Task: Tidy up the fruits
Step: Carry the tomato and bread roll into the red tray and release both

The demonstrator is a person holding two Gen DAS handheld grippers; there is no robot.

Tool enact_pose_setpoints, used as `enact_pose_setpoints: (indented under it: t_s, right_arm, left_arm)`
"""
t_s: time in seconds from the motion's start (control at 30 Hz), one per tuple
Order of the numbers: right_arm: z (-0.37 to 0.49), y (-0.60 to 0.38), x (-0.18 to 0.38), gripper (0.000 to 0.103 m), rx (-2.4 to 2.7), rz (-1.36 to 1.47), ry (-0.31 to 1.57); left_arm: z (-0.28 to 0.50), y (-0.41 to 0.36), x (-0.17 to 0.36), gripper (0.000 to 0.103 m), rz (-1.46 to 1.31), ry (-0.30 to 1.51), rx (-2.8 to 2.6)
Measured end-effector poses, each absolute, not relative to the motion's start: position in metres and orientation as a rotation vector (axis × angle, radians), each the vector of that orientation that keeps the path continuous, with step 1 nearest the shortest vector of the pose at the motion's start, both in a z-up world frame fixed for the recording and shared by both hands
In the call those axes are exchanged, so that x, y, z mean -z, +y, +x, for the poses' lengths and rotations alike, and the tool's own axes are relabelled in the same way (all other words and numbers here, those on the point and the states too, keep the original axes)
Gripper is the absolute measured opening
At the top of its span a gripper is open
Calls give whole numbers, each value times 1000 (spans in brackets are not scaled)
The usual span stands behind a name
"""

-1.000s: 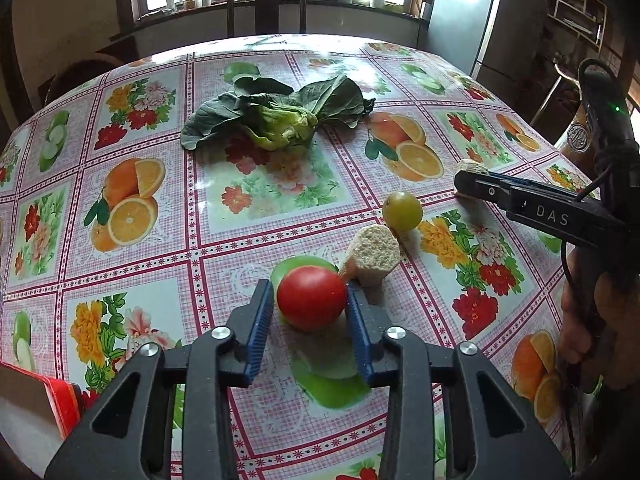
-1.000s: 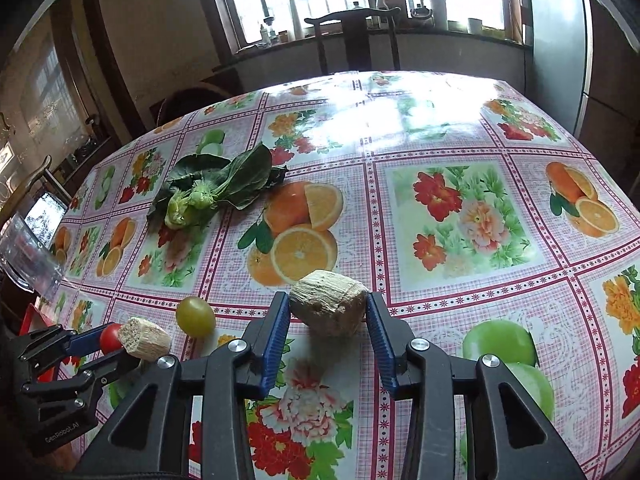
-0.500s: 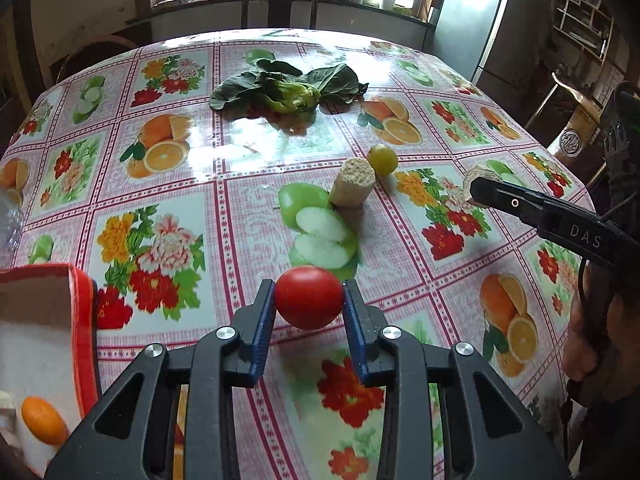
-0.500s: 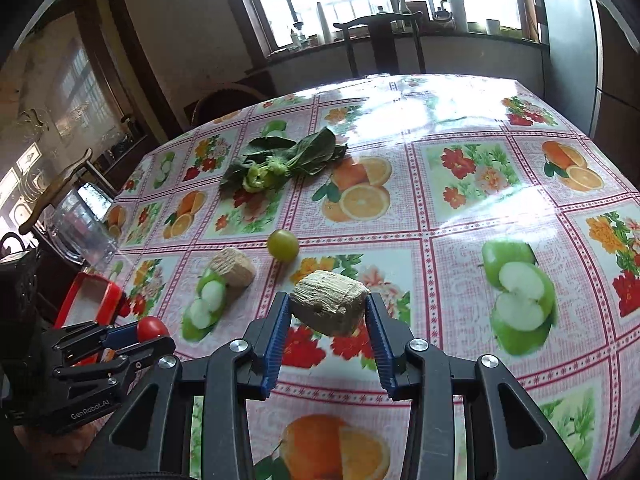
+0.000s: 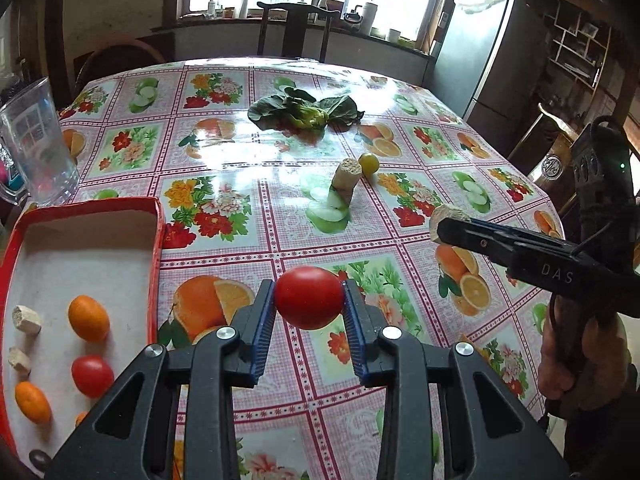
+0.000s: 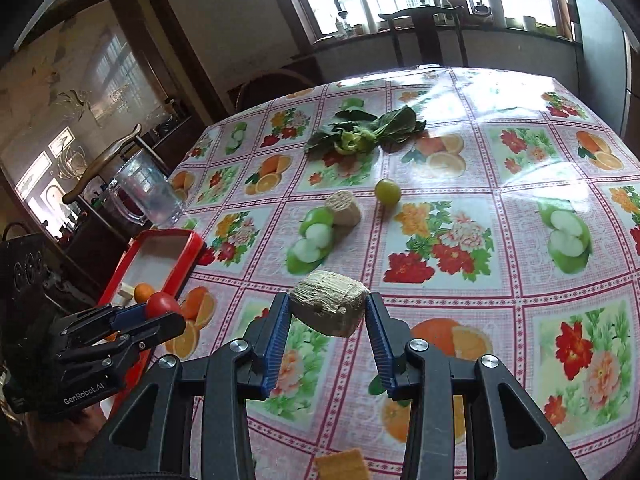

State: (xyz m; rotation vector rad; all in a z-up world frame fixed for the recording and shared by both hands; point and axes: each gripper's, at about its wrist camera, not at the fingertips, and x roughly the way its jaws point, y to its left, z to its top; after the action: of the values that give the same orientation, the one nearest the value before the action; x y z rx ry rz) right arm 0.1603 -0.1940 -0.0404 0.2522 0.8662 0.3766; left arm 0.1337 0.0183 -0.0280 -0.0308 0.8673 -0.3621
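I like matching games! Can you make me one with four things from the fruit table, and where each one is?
Things:
1. red tomato
2. beige fibrous chunk
3. small green fruit
4. orange kumquat

Places:
A. lying in the red tray
B. held in the left gripper
C. resting on the tablecloth, beside another beige chunk
D. held in the right gripper

Pairs: 1-B, 2-D, 3-C, 4-A
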Motion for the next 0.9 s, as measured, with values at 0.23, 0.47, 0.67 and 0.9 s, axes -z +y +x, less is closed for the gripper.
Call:
enact_pose_setpoints:
  t_s: [0.23, 0.47, 0.67, 0.9]
  right_arm:
    - [139, -169, 34, 39, -423, 261, 865]
    - [118, -146, 27, 39, -466, 280, 860]
    - [105, -125, 21, 39, -497, 257, 856]
    - [97, -96, 15, 39, -546, 257, 857]
  left_arm:
    - [107, 34, 19, 31, -39, 835, 364]
    - [83, 62, 21, 31, -77, 826, 338]
    - [63, 94, 28, 31, -104, 832, 296]
    - [43, 134, 31, 31, -134, 832, 242]
